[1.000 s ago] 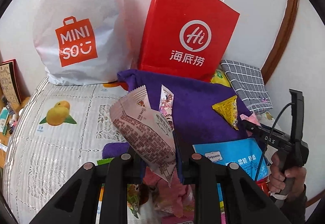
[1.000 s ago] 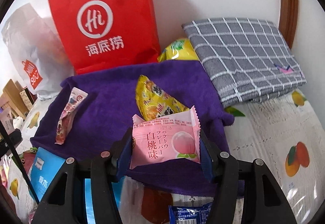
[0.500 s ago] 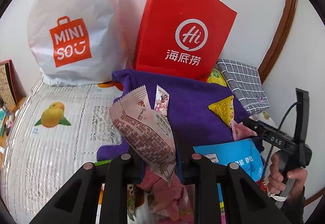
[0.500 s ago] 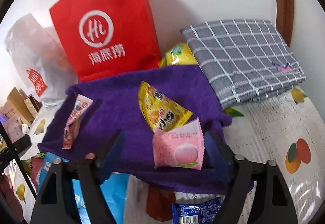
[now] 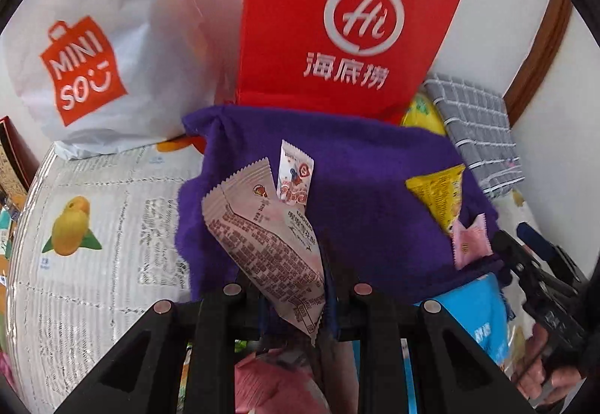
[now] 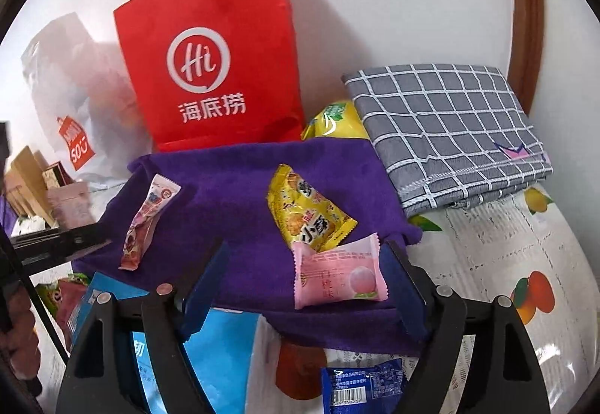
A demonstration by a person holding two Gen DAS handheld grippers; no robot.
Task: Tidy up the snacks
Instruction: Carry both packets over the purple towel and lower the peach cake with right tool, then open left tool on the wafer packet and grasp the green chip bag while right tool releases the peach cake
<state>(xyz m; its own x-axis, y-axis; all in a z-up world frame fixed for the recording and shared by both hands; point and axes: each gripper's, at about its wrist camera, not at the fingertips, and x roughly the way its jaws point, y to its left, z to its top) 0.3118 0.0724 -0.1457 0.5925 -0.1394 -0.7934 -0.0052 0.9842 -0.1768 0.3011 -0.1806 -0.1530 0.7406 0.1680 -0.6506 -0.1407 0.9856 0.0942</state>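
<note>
A purple towel (image 5: 375, 196) (image 6: 232, 189) is spread on the table. My left gripper (image 5: 300, 305) is shut on a pale pink snack packet (image 5: 270, 245) with brown print, held over the towel's near-left part. On the towel lie a slim pink-and-white packet (image 5: 294, 177) (image 6: 150, 219), a yellow packet (image 5: 438, 196) (image 6: 307, 211) and a pink peach packet (image 5: 470, 245) (image 6: 337, 279). My right gripper (image 6: 303, 282) is open. The peach packet lies flat between its blue pads, nearer the right one, and neither pad presses on it.
A red paper bag (image 5: 348, 27) and a white shopping bag (image 5: 93, 57) stand against the wall behind the towel. A folded grey checked cloth (image 6: 450, 129) lies at the right, with a yellow bag (image 6: 337, 121) beside it. Blue packets (image 6: 225, 350) (image 6: 363, 384) lie near the front.
The right gripper opened and let go of the peach packet, which now lies on the towel beside the yellow one. The left gripper carried its packet forward over the towel.
</note>
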